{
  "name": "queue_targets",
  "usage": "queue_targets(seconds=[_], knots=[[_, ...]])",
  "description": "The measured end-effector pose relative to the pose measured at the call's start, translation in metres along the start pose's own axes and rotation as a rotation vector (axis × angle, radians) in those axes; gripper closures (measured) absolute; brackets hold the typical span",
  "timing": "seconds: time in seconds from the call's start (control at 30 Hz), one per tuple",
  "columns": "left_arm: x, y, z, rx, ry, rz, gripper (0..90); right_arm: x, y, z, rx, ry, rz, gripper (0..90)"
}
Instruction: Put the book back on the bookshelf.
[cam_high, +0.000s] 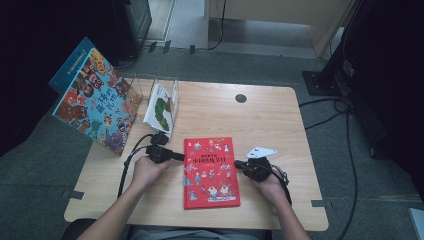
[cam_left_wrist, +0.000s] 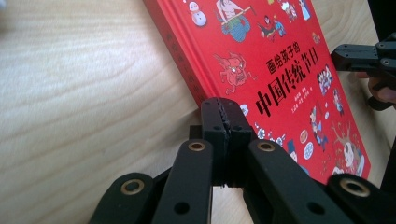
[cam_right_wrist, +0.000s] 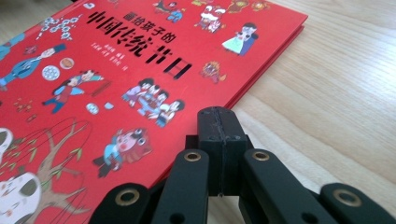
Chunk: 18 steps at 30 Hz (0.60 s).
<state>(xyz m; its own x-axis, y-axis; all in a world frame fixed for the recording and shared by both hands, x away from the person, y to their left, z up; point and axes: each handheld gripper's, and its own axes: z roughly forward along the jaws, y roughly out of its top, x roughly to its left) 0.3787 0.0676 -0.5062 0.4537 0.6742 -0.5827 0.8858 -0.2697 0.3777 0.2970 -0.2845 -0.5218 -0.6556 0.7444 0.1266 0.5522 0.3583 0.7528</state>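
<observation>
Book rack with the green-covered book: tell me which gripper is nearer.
Left. The left gripper sits just below the book rack; the right gripper lies across the red book.

The high view is dim and soft, its corners sinking into near black, while the wooden table (cam_high: 210, 112) catches even overhead light with faint shadows. Both gripper views are brighter and warmer. There the red book (cam_left_wrist: 280, 70) stays fairly sharp, with a mild sheen, while the nearest black linkage blurs.
</observation>
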Motion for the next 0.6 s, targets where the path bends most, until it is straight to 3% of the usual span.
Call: queue_targets(seconds=[0.17, 0.37, 0.6], knots=[[0.0001, 0.0061, 0.0035, -0.002, -0.002, 0.015, 90.0, -0.0043, 0.0009, 0.0012, -0.011, -0.026, 0.018, 90.0], [0.0017, 0.0068, 0.0038, -0.012, -0.004, 0.012, 89.5, -0.0078, 0.0014, 0.0017, -0.017, -0.017, 0.044, 90.0], [-0.0077, 0.0001, -0.0018, -0.006, -0.018, 0.021, 73.7, -0.0059, 0.0036, -0.0030, -0.001, -0.022, 0.054, 85.8]])
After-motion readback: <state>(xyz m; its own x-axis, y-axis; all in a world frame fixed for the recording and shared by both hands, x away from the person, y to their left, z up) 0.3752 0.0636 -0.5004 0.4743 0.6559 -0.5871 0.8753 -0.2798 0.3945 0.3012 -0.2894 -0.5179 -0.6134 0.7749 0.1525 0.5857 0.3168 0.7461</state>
